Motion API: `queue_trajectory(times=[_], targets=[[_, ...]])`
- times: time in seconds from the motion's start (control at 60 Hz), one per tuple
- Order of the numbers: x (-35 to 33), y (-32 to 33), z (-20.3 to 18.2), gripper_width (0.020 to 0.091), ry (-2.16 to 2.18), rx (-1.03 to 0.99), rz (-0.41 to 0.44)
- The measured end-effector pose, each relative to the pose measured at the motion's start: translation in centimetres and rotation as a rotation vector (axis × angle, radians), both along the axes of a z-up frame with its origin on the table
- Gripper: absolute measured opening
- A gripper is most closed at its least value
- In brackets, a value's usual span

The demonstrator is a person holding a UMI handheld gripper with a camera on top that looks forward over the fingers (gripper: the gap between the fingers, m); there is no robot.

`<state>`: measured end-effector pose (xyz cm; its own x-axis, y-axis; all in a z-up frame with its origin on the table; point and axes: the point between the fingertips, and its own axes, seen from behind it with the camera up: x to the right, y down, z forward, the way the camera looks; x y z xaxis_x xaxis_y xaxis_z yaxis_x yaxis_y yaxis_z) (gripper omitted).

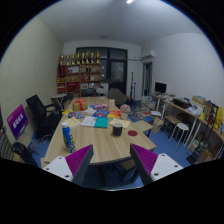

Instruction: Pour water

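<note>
The tongs (112, 163) are spread wide apart and hold nothing. Their two pink pads (78, 160) poke up near the close edge of the wooden surface (100, 142). Far ahead of the tongs, on the surface, stands a dark cup (117, 130). A tall blue bottle (68, 136) stands off to the left of it. Black chairs (42, 113) sit beside the surface.

No text, label or number is readable.
</note>
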<state>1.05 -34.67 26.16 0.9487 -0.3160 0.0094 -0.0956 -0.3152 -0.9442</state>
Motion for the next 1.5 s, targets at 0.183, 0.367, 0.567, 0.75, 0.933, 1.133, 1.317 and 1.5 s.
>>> queue_trajectory(times=[0.183, 0.367, 0.567, 0.75, 0.933, 1.133, 1.317, 1.5], targets=[[-2.5, 1.1, -2.2, 0.0837, 0.038, 0.028, 0.065], [-9.2, 7.0, -7.6, 0.0835, 0.025, 0.032, 0.179], [-16.2, 19.9, -13.7, 0.0841, 0.046, 0.082, 0.290], [-18.7, 30.1, -17.0, 0.0837, 0.012, 0.098, 0.303], [-18.5, 36.2, -19.3, 0.0669, -0.051, 0.091, 0.268], [-17.9, 37.9, -19.5, 0.0551, -0.135, 0.139, 0.240], [-19.6, 38.8, -18.4, 0.0457, 0.049, 0.076, 0.340], [-13.0, 41.9, -6.4, 0.0460, 0.670, 0.271, 0.361]])
